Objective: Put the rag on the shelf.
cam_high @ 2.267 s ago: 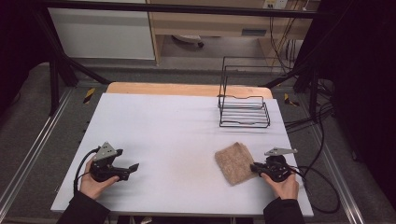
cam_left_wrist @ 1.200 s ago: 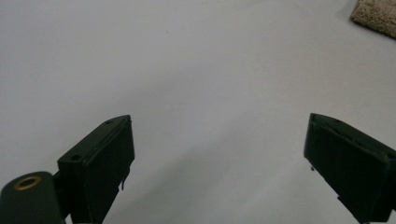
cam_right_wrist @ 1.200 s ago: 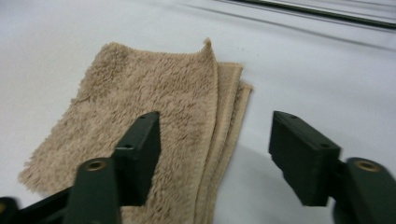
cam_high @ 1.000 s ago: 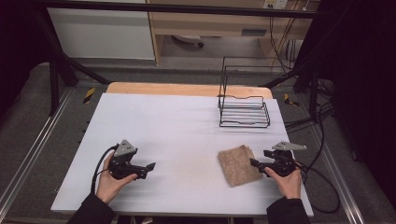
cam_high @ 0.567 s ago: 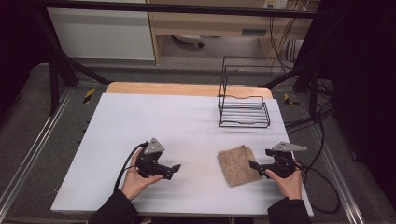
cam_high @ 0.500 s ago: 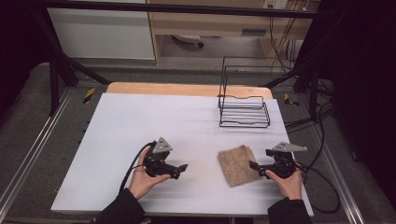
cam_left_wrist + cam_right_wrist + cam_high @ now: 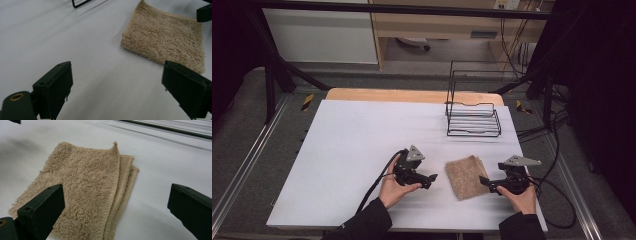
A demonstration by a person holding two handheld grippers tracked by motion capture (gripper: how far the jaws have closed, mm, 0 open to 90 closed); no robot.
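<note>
A folded tan fleecy cloth (image 7: 467,176) lies flat on the white table (image 7: 362,135), near its front right. My left gripper (image 7: 432,178) is just left of the cloth, low over the table, jaws wide open and pointed at it. In the left gripper view the cloth (image 7: 165,42) lies ahead and to the right of the gripper (image 7: 125,92), with nothing between the jaws. My right gripper (image 7: 483,181) sits at the cloth's right edge, open. In the right gripper view the cloth (image 7: 85,187), folded in layers, lies between and ahead of the gripper (image 7: 115,212).
A black wire rack (image 7: 473,112) stands at the back right of the table. Cables (image 7: 557,195) trail off the right side. A wooden strip (image 7: 412,95) edges the table's far side. The table's left half is bare white surface.
My left gripper has travelled from the table's front left rightward to just beside the cloth. The right gripper has stayed at the cloth's right edge.
</note>
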